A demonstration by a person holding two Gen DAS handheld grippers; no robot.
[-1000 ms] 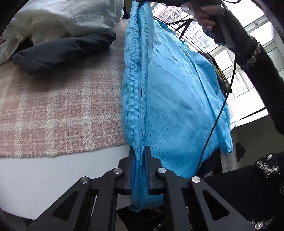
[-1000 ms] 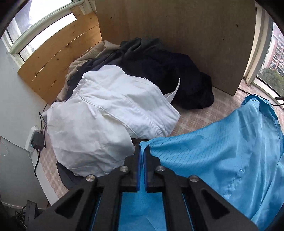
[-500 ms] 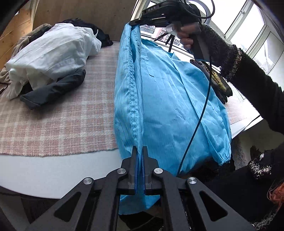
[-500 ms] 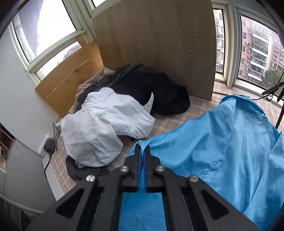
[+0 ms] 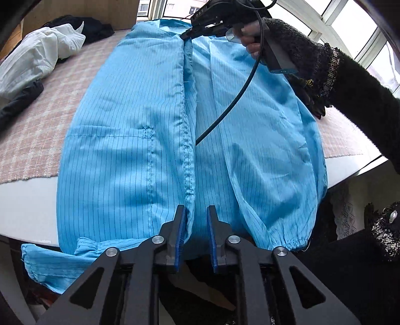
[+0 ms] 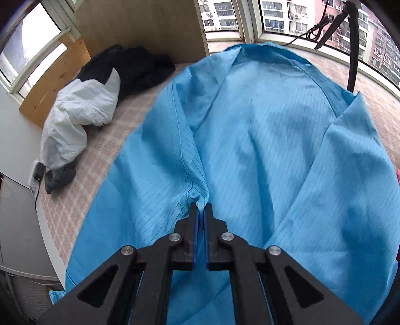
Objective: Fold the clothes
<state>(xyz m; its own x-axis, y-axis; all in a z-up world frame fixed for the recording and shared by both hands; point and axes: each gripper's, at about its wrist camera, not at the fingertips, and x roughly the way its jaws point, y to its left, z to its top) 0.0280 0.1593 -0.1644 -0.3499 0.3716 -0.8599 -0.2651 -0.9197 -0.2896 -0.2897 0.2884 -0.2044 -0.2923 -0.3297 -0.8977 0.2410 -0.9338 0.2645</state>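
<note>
A light blue pinstriped coat (image 5: 125,150) lies spread front-up on the table, its placket running down the middle and its cuffs hanging over the near edge. My left gripper (image 5: 197,215) stands open at the hem, with the placket's end beside its left finger. A hand holds my right gripper (image 5: 186,36) at the far end, near the collar. In the right wrist view the right gripper (image 6: 201,212) is shut on a puckered fold of the blue coat (image 6: 275,150).
A pink plaid cloth (image 5: 32,130) covers the white table (image 5: 25,200). A white garment (image 5: 37,57) and dark clothes (image 6: 135,65) are piled at the far left by a wooden board (image 6: 140,22). A dark-sleeved arm (image 5: 350,82) reaches in from the right.
The coat hung stretched between the grippers; now it lies flat on the table. The left gripper has opened and let go of the hem. The right gripper still holds.
</note>
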